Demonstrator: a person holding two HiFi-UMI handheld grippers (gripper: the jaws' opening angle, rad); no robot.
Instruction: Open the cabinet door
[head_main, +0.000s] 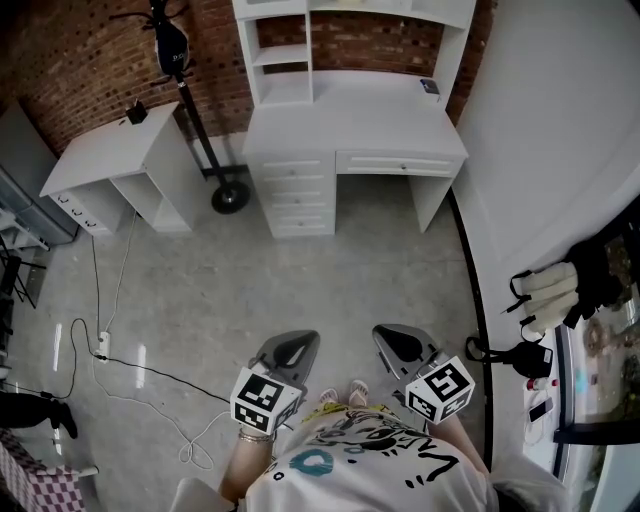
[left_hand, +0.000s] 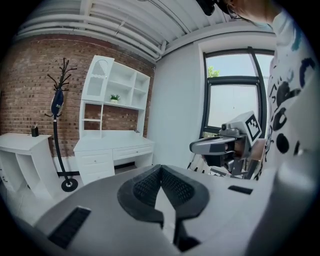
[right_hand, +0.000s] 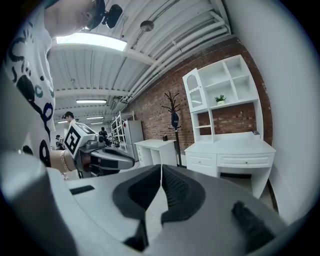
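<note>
A white desk (head_main: 350, 130) with a shelf hutch stands against the brick wall at the far side of the room. The hutch has an arched cabinet door (left_hand: 97, 80) at its upper left, and it is closed; it also shows in the right gripper view (right_hand: 194, 92). Drawers (head_main: 298, 195) fill the desk's left side. My left gripper (head_main: 303, 343) and right gripper (head_main: 392, 335) are held side by side near my body, far from the desk, pointing toward it. Both have their jaws together with nothing between them, as seen along the left gripper (left_hand: 161, 170) and the right gripper (right_hand: 161, 170).
A smaller white side desk (head_main: 120, 160) stands left of the main desk. Between them is a black coat stand (head_main: 229, 198). A cable and power strip (head_main: 100, 345) lie on the floor at the left. A white wall (head_main: 560, 150) and a sill with gloves (head_main: 545, 295) run along the right.
</note>
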